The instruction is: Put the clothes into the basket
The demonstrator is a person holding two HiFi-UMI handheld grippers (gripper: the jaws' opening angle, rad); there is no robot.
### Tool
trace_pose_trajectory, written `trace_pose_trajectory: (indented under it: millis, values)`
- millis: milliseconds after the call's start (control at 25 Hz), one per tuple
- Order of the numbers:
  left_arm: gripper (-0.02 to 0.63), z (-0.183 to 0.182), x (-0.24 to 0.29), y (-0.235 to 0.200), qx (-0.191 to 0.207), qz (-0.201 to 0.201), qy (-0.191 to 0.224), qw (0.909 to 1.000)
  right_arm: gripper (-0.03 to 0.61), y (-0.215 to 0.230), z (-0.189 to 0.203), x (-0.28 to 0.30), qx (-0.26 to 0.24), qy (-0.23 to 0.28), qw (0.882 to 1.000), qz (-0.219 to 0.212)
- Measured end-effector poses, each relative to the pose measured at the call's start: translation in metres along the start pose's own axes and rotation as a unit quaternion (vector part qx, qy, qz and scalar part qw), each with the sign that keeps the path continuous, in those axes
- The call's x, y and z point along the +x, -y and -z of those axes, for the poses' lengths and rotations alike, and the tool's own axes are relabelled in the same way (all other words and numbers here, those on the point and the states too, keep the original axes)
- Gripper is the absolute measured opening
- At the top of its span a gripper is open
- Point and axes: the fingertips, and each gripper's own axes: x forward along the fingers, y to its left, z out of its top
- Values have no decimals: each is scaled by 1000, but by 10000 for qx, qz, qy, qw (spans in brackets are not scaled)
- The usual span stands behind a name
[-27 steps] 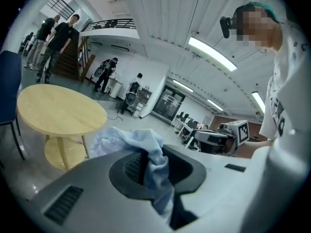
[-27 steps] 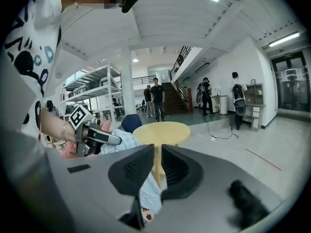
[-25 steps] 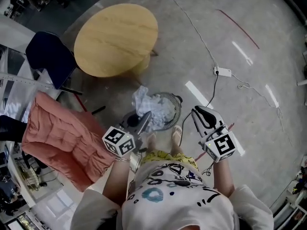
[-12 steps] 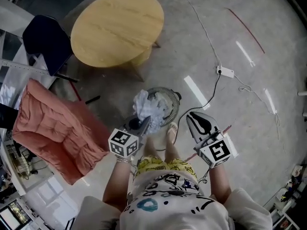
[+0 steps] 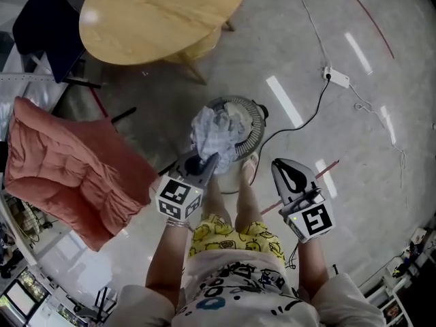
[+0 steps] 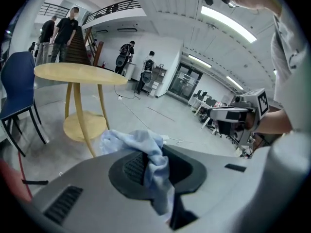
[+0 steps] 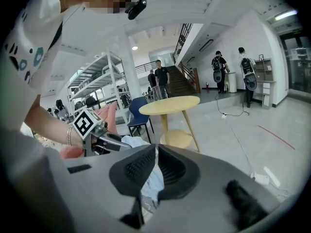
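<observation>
The grey floor (image 5: 368, 182) carries a round wire basket (image 5: 251, 114) just beyond the left fingers (image 5: 204, 165), and a sandalled foot (image 5: 249, 171) rests between them and the right fingers (image 5: 289, 176). Farther out past the left fingers stand a round wooden table (image 5: 160, 12) and a blue chair (image 5: 44, 36) — well beyond the right fingers lies a white power strip (image 5: 338, 78), its cable (image 5: 315, 112) trailing back toward the basket.

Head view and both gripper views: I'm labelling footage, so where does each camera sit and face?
Head view: head-mounted, steeply down at basket; legs, left claw, right claw show.
Left gripper view: rides left claw, faces yellow table; pinched cloth, right claw show.
Right gripper view: rides right claw, faces left claw and forearm.
Shared: all three see the yellow table.
</observation>
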Motion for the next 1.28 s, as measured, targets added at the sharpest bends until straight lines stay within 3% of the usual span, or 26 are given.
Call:
trace_pose_trajectory:
  millis: [360, 560, 880, 1160, 1280]
  values:
    - [67, 53, 37, -20, 464, -51, -415, 9980, 32, 0, 80, 30, 382, -350, 9986, 136]
    - [71, 93, 61, -33, 604, -176, -915, 9938, 32, -7, 121, 48, 696, -505, 9963, -51]
    - [72, 126, 75, -56, 506, -393, -1152, 9913, 32, -22, 145, 56, 901, -585, 9940, -207]
    - [76, 152, 100, -87, 279, -487, -1504, 9870, 32, -3, 180, 80, 964, -692, 9928, 180]
    - [157, 167, 108, -93, 122, -739, -1488, 9860, 32, 0, 195, 78, 965, -749, 9923, 206]
